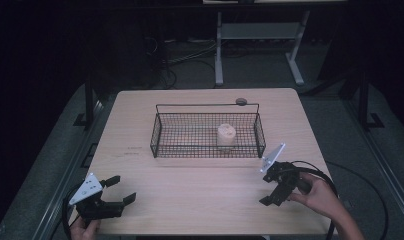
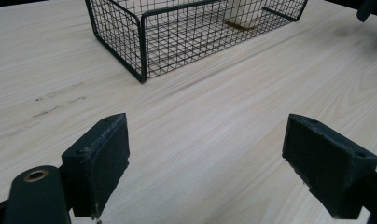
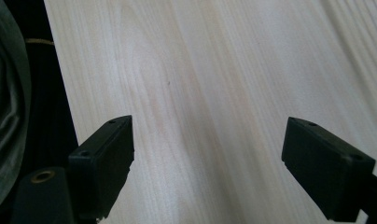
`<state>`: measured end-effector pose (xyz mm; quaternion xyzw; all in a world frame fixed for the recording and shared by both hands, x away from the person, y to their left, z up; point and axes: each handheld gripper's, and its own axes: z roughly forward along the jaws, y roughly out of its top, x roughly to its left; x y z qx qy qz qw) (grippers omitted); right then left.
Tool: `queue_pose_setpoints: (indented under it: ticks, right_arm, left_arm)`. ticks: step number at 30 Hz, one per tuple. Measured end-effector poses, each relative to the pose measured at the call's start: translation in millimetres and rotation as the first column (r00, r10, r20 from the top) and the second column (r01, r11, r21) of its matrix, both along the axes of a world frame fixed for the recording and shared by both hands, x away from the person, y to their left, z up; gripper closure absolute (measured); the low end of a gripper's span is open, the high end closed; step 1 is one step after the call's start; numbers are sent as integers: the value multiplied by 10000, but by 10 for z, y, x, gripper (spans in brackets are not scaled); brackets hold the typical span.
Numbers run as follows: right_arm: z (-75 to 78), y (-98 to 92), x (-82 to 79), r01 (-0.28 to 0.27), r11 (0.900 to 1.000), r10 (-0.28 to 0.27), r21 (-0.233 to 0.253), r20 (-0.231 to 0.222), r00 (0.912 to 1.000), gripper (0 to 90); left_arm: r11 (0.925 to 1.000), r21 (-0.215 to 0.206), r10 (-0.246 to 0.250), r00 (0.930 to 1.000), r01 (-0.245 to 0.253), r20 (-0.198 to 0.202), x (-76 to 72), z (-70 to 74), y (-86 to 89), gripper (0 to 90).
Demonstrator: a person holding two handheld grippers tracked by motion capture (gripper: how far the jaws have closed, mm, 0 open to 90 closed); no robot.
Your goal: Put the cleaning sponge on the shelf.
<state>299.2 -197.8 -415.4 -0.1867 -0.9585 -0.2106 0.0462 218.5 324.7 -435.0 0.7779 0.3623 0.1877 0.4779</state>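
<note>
Fingers (image 2: 98,163) of the left gripper (image 1: 121,190) stand spread wide over bare table (image 1: 200,185), holding nothing; the wire basket (image 1: 207,131) lies well ahead and to their right, with the pale cylinder (image 1: 226,136) standing upright in its right half. Right gripper (image 1: 271,197) fingers (image 3: 105,163) are likewise apart and empty, angled toward the table's near edge. Best approach, I judge: swing over the basket rim, descend straight, straddle the cylinder squarely.

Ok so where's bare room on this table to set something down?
The light wooden table lies bare between the left gripper and right gripper, in front of the black wire basket. Inside the basket, a pale cylinder fills the right end.
</note>
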Motion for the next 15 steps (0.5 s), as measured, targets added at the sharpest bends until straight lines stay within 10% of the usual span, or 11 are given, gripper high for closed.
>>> queue_pose_setpoints:
  ticks: [15]
  right_arm:
    - [-111,17,-194,-136,9987,124,486,257,9996,164]
  left_arm:
    - [10000,14,-68,10000,68,-60,3,-9,-17,141]
